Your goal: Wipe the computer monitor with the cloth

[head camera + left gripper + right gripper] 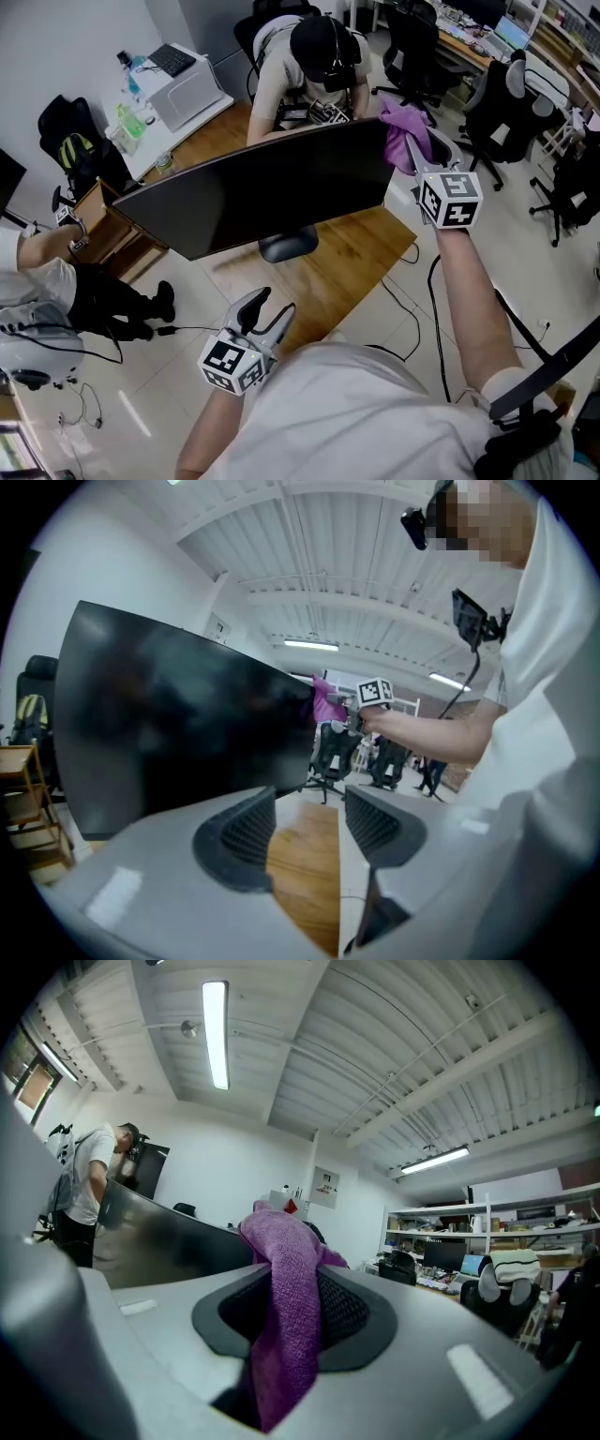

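Note:
A wide dark monitor (253, 192) stands on a wooden desk (347, 258) in the head view. My right gripper (412, 150) is shut on a purple cloth (405, 127) and holds it at the monitor's upper right corner. The right gripper view shows that cloth (286, 1302) pinched between the jaws, with the monitor's edge (169, 1237) to the left. My left gripper (267, 309) hangs open below the desk's front edge, nothing between its jaws. From the left gripper view, the monitor's screen (178, 714) fills the left and the cloth (326, 703) shows at its far corner.
A person (309, 66) leans over behind the monitor. Another person (75, 291) sits at the left, by a wooden cabinet (108, 234). A white table (173, 89) with a keyboard and bottles stands at the back left. Office chairs (502, 98) stand at the right. Cables (412, 291) trail on the floor.

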Motion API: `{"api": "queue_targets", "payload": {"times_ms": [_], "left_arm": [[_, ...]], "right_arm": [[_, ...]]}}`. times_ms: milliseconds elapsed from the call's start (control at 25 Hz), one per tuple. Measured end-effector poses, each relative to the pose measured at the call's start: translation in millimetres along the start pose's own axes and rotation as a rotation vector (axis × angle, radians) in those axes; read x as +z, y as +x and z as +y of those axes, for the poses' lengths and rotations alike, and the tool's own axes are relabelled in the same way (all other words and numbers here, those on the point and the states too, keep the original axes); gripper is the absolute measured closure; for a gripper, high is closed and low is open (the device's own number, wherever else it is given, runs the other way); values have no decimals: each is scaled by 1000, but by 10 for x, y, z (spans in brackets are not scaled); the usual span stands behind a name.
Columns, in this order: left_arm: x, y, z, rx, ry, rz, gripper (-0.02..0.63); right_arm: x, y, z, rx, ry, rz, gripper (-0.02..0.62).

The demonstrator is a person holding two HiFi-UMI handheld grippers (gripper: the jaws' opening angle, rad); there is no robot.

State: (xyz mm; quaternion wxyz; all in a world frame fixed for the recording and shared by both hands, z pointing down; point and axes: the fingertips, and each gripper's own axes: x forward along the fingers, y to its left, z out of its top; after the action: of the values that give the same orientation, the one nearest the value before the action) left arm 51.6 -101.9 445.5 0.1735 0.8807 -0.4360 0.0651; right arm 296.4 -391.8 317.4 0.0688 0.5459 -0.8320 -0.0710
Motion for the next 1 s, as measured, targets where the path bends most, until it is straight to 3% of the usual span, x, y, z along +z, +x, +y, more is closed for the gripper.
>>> {"api": "queue_targets", "payload": {"times_ms": [1000], "left_arm": [[90, -267, 180, 43, -13, 72, 367]], "right_arm": [[-2297, -154, 428, -38, 127, 357, 476]]}}
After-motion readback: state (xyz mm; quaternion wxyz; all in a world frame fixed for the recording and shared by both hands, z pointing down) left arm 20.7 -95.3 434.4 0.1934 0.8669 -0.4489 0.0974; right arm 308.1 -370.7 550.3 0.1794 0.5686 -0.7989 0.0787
